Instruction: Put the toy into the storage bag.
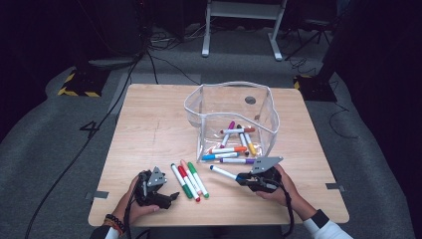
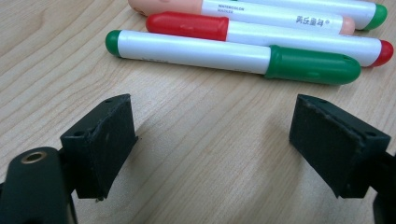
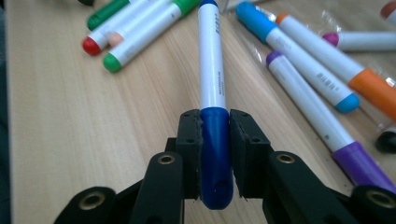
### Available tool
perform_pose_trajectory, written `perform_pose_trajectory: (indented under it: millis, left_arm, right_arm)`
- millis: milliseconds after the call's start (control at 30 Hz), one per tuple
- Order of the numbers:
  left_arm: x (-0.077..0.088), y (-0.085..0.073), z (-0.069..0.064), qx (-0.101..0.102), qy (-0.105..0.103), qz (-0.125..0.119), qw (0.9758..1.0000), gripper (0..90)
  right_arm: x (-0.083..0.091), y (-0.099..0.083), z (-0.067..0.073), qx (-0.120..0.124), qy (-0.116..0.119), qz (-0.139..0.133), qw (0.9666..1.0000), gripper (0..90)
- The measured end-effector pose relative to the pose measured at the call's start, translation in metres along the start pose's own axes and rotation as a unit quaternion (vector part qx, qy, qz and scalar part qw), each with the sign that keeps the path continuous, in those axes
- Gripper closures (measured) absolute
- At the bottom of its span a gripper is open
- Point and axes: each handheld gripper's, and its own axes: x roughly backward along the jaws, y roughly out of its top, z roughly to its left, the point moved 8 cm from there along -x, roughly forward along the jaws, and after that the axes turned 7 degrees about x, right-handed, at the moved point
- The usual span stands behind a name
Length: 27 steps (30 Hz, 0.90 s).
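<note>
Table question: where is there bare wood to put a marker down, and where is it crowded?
The table is bare left of the clear pouch, up to its far left corner. It is crowded by the three loose markers and the markers in the pouch.

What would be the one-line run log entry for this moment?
right gripper: shut on blue marker | left gripper: open, empty, near loose markers | clear bag: holds markers
</note>
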Motion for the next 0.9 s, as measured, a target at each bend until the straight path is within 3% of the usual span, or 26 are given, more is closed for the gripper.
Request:
perform_pose_trajectory:
  millis: [67, 333, 533, 900]
  left_arm:
    - [0.000, 0.000, 0.000, 0.000, 0.000, 0.000, 1.0000, 14.6]
    - [0.000, 0.000, 0.000, 0.000, 0.000, 0.000, 1.0000, 14.6]
    - [0.000, 0.000, 0.000, 0.000, 0.000, 0.000, 1.0000, 14.6]
    - [0.000, 0.000, 0.000, 0.000, 0.000, 0.000, 1.0000, 14.6]
  right_arm:
    - [0.004, 0.002, 0.000, 0.001, 0.001, -0.004, 1.0000, 75.0]
    - [0.053, 0.020, 0.001, 0.039, -0.002, -0.053, 0.9978, 75.0]
    - [0.086, 0.033, -0.003, 0.052, -0.014, -0.075, 0.9957, 75.0]
    - [0.139, 0.068, -0.029, 0.072, -0.056, -0.096, 0.9912, 75.0]
